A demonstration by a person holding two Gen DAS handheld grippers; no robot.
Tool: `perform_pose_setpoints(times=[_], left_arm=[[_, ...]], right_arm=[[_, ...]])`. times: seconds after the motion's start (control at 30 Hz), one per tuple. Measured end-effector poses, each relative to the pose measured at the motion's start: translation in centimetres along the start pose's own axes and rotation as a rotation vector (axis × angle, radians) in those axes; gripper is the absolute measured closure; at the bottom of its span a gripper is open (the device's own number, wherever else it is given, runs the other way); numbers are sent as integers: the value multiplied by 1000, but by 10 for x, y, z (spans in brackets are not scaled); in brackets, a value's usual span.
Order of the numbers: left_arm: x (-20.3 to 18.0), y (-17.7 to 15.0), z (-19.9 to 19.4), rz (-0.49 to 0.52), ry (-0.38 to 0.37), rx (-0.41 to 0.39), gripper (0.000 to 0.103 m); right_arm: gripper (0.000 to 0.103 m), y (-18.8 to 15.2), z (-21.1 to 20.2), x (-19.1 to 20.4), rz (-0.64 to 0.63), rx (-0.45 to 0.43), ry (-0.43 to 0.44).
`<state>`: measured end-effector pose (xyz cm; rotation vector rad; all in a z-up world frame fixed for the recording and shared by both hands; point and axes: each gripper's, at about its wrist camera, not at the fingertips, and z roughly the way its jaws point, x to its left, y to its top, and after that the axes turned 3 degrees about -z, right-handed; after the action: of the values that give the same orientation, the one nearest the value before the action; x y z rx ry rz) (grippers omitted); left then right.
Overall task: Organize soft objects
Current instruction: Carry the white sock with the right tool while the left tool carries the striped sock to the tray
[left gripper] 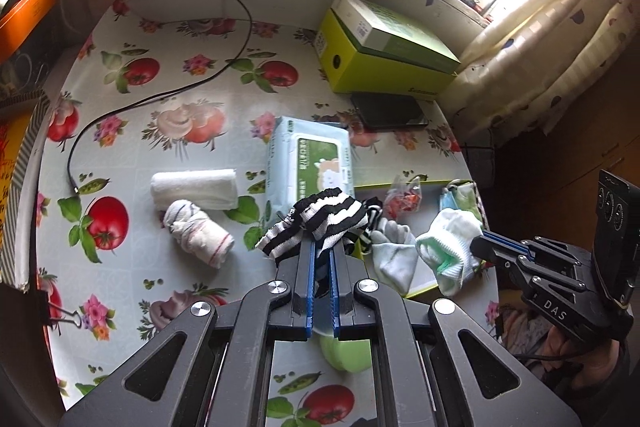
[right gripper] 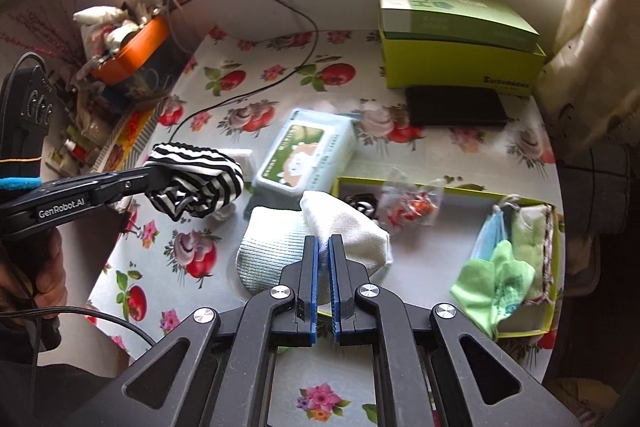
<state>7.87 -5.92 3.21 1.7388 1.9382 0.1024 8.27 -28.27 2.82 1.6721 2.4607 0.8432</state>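
Over a table [left gripper: 168,155] spread with an oilcloth of tomatoes and flowers, a person holds two grippers side by side, both tilted steeply down. The left gripper [left gripper: 322,247] has its blue-lined jaws pinched together on a black-and-white striped sock [left gripper: 320,217], which bunches over the fingertips and hangs clear of the table, in front of a pack of wet wipes [left gripper: 310,159]. The right gripper [right gripper: 323,247] is likewise clamped tight, its jaws closed on a white sock [right gripper: 344,227] that droops to both sides of the tips, lifted above the near left corner of a shallow yellow-green tray [right gripper: 440,187]. In that tray lie a small clear bag with something red inside [right gripper: 412,205], a blue face mask [right gripper: 490,235], a light green cloth [right gripper: 498,287] and a folded piece with a dark crocheted edge [right gripper: 540,239]; a scrap of striped fabric [right gripper: 362,205] shows at the tray's far left, and from the left wrist view another pale sock [left gripper: 394,255] lies there too. Left of the wipes, on the bare oilcloth, a rolled white towel [left gripper: 194,187] rests touching a second roll of white cloth with thin red stripes [left gripper: 198,231]. At the back stand a green box [left gripper: 392,67] with a smaller box stacked on it, a flat black case [left gripper: 388,111] just in front, and a black cable [left gripper: 160,95] trailing across the cloth.
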Motion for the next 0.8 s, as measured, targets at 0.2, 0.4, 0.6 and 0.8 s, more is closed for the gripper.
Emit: perform_pose_setpoints(times=[0.2, 0.4, 0.6, 0.8], left_arm=[[-23, 8, 9, 42, -21, 11, 97], [-40, 13, 19, 73, -34, 25, 97], [-52, 16, 29, 96, -38, 47, 97], [-62, 19, 40, 114, -42, 70, 97]], right_arm=[[98, -6, -5, -28, 55, -7, -34], [98, -12, -2, -48, 93, 1, -52], [98, -24, 15, -65, 125, 41, -64], [98, -40, 39, -83, 151, 98, -90]])
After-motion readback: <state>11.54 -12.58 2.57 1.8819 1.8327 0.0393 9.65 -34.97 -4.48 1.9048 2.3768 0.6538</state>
